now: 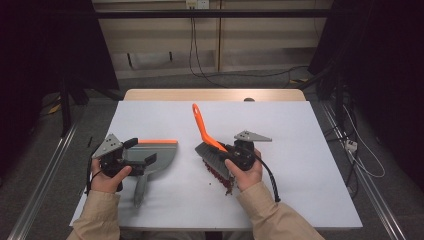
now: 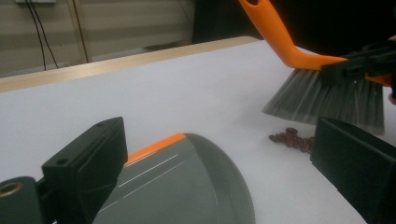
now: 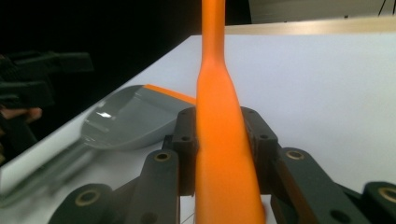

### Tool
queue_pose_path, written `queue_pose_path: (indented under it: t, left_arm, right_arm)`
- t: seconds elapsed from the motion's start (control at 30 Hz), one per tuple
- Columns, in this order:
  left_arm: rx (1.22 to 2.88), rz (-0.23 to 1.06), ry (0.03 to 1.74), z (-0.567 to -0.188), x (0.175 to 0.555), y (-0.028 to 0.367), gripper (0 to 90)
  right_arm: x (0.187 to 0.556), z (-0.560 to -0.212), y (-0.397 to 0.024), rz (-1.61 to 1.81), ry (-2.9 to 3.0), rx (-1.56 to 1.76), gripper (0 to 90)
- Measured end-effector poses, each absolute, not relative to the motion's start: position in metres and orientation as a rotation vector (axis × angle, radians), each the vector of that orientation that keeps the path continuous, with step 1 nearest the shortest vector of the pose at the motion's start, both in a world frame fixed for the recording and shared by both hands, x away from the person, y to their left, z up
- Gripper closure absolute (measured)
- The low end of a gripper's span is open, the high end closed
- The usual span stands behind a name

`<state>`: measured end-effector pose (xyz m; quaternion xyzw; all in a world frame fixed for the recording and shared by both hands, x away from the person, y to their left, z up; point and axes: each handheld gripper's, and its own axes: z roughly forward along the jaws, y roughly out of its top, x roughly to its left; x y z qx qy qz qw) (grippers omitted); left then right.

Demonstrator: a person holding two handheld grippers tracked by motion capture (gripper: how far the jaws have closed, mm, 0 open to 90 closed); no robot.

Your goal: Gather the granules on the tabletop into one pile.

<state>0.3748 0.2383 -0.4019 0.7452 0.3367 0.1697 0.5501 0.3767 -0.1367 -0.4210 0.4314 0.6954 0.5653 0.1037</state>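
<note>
Jaws of the right gripper [image 3: 219, 154] clamp the brush [image 1: 212, 150]; left gripper [image 2: 215, 177] gapes over the dustpan [image 2: 187, 186], seemingly untouched.

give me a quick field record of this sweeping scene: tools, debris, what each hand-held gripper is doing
surface: white table
brush: orange handle, grey bristles, tilted above the table
right hand-held gripper: shut on the brush handle
dustpan: grey with an orange lip, lying flat on the table
left hand-held gripper: jaws open, over the dustpan
debris: small pile of dark red bits under the bristles, apart from the dustpan
</note>
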Motion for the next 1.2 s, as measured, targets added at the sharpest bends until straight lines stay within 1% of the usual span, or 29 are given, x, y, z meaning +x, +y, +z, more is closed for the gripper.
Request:
queue_pose_path:
  t: [0.07,0.23,0.37,0.6,0.7,1.0,1.2]
  left_arm:
    - [1.765,0.402,0.798,-0.402,0.375,0.239,3.9]
    - [1.762,0.395,0.8,-0.403,0.376,0.239,3.9]
    - [1.765,0.394,0.808,-0.404,0.378,0.24,3.9]
    - [1.77,0.389,0.815,-0.404,0.378,0.239,3.9]
    - [1.763,0.39,0.816,-0.404,0.378,0.24,3.9]
    - [1.768,0.392,0.805,-0.403,0.377,0.239,3.9]
    - [1.765,0.394,0.804,-0.403,0.376,0.239,3.9]
  right_arm:
    - [0.388,-0.422,-0.14,1.64,2.099,1.167,71.2]
    - [0.412,-0.43,-0.147,1.517,2.2,1.042,71.2]
    - [0.426,-0.435,-0.152,1.538,2.197,0.953,71.1]
    - [0.444,-0.442,-0.135,1.569,2.268,0.733,71.0]
    - [0.444,-0.45,-0.131,1.534,2.322,0.708,70.8]
    - [0.434,-0.438,-0.133,1.363,2.421,0.679,70.7]
    - [0.428,-0.438,-0.135,1.372,2.475,0.652,71.0]
